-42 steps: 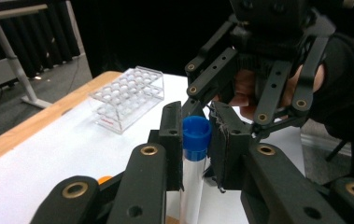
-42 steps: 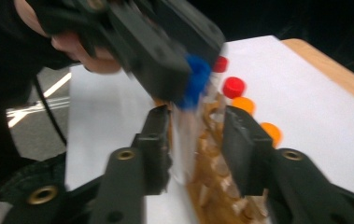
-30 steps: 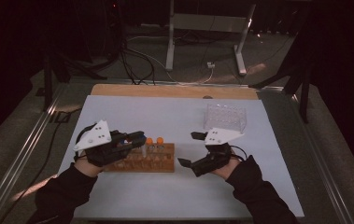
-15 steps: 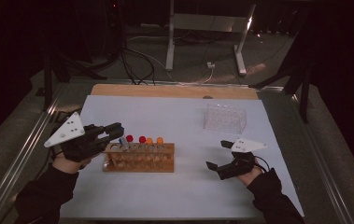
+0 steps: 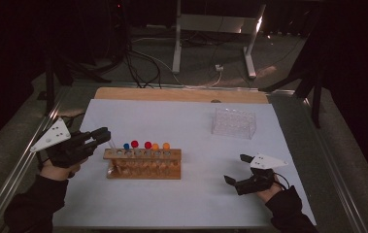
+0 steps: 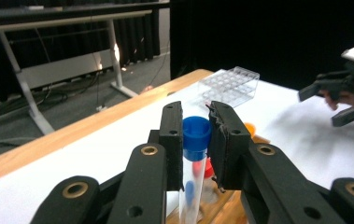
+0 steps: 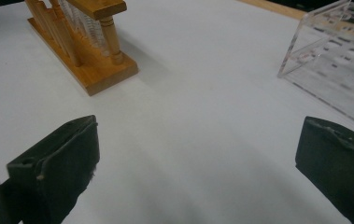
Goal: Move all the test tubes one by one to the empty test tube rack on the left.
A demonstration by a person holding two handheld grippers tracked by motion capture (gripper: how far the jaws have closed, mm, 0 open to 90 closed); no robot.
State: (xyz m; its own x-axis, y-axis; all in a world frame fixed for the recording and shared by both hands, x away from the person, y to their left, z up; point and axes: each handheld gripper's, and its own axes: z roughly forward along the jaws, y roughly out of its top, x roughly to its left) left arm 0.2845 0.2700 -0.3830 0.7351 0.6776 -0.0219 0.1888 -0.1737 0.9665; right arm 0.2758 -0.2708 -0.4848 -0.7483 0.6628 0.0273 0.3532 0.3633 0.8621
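Observation:
My left gripper (image 5: pixel 104 134) hovers at the left end of the wooden tube rack (image 5: pixel 142 171), shut on a clear tube with a blue cap (image 6: pixel 196 133). The pads (image 6: pixel 172 135) clamp the cap and the tube body hangs below. The wooden rack holds capped tubes: blue (image 5: pixel 126 146), red (image 5: pixel 134 144) and orange (image 5: pixel 166 145). My right gripper (image 5: pixel 237 169) rests low over the white mat at the front right, its jaws spread wide with nothing between them (image 7: pixel 198 168). It also appears far off in the left gripper view (image 6: pixel 347 100).
A clear plastic rack (image 5: pixel 234 122) stands at the back right of the white mat (image 5: pixel 191 121). A wooden strip (image 5: pixel 181 94) runs along the table's far edge. Metal rails (image 5: pixel 19 170) border the table; a stand's legs and cables lie on the floor beyond.
My left gripper has drawn leftward away from above the rack, still holding the tube. My right gripper has moved right and down toward the mat's front right.

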